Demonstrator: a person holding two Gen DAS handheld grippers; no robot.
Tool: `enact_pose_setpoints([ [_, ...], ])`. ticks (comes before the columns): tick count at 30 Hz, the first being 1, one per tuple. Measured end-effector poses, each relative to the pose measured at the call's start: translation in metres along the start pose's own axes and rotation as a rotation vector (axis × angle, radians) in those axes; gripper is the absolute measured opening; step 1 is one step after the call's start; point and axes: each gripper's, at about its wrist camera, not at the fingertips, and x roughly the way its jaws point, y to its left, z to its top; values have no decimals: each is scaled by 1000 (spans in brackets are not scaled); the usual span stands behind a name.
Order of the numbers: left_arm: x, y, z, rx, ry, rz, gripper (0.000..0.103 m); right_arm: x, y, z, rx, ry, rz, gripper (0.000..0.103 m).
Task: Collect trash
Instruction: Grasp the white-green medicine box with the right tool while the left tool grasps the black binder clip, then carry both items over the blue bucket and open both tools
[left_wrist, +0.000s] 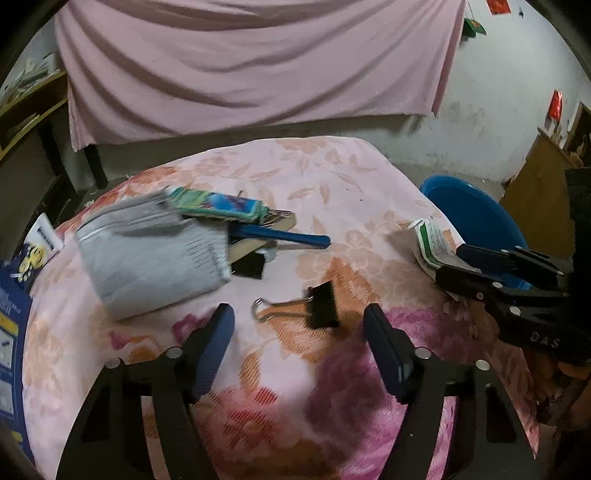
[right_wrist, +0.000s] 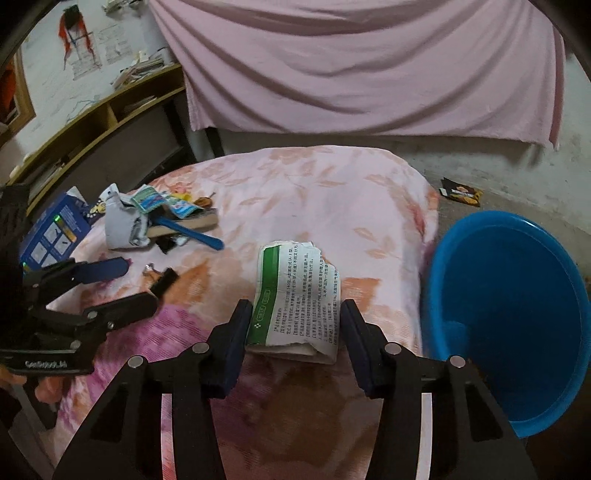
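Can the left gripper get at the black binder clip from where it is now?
Probably yes. The binder clip lies alone on the floral cloth just ahead of the open left gripper, nothing between them; the grey glove lies off to the side.

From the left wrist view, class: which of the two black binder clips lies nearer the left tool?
The binder clip with its wire handles splayed out, lying alone on the floral cloth just ahead of the left tool; the other sits under the pile.
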Motion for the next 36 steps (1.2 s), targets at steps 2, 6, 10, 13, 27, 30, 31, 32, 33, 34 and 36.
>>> enact_pose_setpoints([
  [2, 6, -4, 3, 12, 9, 14, 57, -2, -3, -3, -1, -4, 7, 47],
  [6, 12, -10, 5, 30, 24, 45, 43, -4, -2, -6, -11, -10, 12, 47],
  [10, 18, -16, 4, 61, 24, 77, 42, -5, -3, -8, -11, -13, 20, 47],
  [13, 16, -17, 2, 59, 16, 74, 42, -6, -5, -9, 0, -15, 32, 47],
  [27, -33, -27, -3, -44, -213, -31, 42, -40, -4, -14, 14, -202, 52, 47],
  [30, -48, -34, 2, -79, -302, -34, 42, -56, -8, -13, 24, -288, 47, 47],
  [31, -53, -38, 5, -82, -342, -42, 42, -63, -9, -12, 29, -325, 46, 47],
  [32, -58, -43, 8, -78, -375, -45, 42, -69, -11, -12, 34, -363, 43, 47],
  [33, -63, -46, 10, -72, -399, -47, 42, -75, -12, -12, 37, -393, 38, 47],
  [34, -69, -54, 14, -57, -438, -52, 42, -83, -14, -12, 39, -437, 31, 47],
  [36, -80, -65, 19, -35, -493, -65, 42, -97, -18, -14, 42, -516, 6, 47],
])
